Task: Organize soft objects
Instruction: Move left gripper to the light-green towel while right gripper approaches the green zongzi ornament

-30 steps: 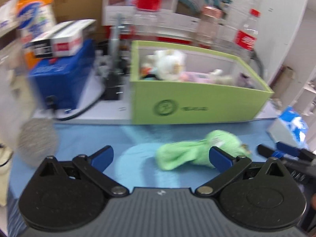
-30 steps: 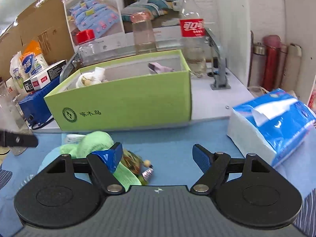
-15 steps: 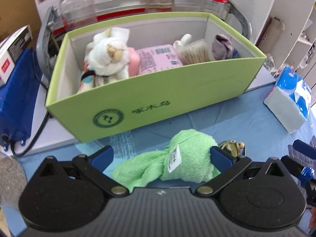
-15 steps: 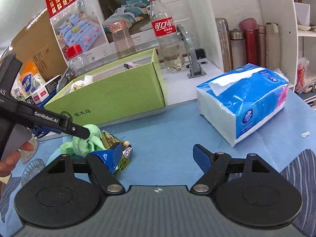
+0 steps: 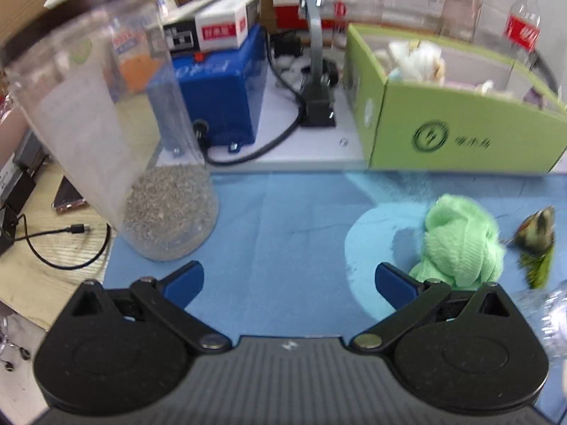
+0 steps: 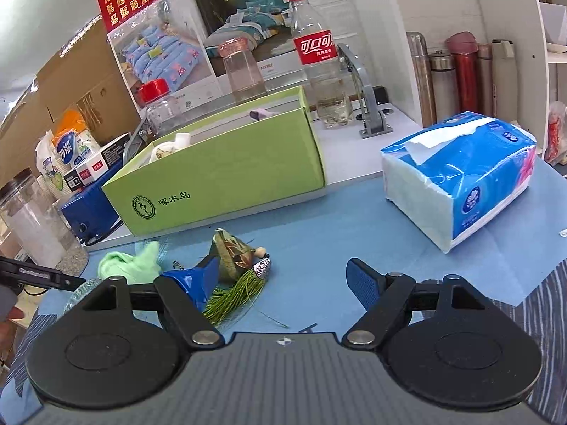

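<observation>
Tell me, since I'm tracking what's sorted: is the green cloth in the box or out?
Out. The green cloth lies bunched on the blue mat, in front of the green box.

The left gripper hangs with jaws spread wide and nothing between them above a blue cloth mat. A crumpled pale green terry cloth lies just beyond its right finger, beside a tasselled green-brown ornament. A lime green cardboard box holding soft items stands behind; a clear plastic jar with grey granules stands left.

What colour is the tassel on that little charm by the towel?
Green, on the tassel; the right wrist view shows it best.
</observation>
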Demonstrator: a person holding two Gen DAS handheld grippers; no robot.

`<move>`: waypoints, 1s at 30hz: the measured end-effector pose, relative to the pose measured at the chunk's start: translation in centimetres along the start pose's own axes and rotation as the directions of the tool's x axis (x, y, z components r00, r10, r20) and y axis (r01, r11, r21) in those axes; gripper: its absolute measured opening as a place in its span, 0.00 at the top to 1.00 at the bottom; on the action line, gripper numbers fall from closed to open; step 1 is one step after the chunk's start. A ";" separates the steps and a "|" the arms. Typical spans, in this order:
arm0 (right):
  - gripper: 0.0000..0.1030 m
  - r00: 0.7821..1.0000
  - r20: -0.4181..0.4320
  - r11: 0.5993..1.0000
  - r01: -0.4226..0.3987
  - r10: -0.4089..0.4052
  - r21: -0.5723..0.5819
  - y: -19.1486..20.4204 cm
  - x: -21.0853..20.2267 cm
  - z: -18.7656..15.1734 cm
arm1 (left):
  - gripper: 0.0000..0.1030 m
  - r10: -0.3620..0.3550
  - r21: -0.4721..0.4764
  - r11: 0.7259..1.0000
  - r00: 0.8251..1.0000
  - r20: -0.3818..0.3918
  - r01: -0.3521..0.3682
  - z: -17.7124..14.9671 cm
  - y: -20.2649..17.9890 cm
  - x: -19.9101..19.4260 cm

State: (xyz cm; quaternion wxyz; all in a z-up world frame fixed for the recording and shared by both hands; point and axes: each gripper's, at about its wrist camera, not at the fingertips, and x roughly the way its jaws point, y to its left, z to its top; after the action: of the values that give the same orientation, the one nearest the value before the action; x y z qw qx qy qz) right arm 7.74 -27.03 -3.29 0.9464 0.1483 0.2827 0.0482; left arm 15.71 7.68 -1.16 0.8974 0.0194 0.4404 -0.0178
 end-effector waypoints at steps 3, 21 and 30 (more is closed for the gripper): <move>0.36 1.000 -0.013 0.999 -0.006 0.005 -0.034 0.7 0.0 -0.1 | 0.00 -0.100 0.044 0.994 0.994 0.052 0.097 0.7 -2.0 -1.3; 0.36 0.999 -0.013 0.999 0.039 -0.039 0.005 -1.3 -0.3 0.1 | 0.01 -0.137 0.094 0.985 0.986 -0.095 0.146 0.4 -5.4 3.7; 0.36 0.998 -0.049 0.997 -0.034 0.031 -0.069 1.4 0.9 -0.2 | 0.01 -0.093 -0.053 0.995 0.993 -0.077 0.089 -4.7 1.5 0.2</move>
State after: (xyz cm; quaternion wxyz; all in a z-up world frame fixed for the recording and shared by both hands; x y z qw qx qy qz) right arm 8.34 -25.45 -3.45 0.9431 0.1183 0.3011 0.0771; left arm 12.23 9.41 -4.15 0.8777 -0.0220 0.4764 -0.0469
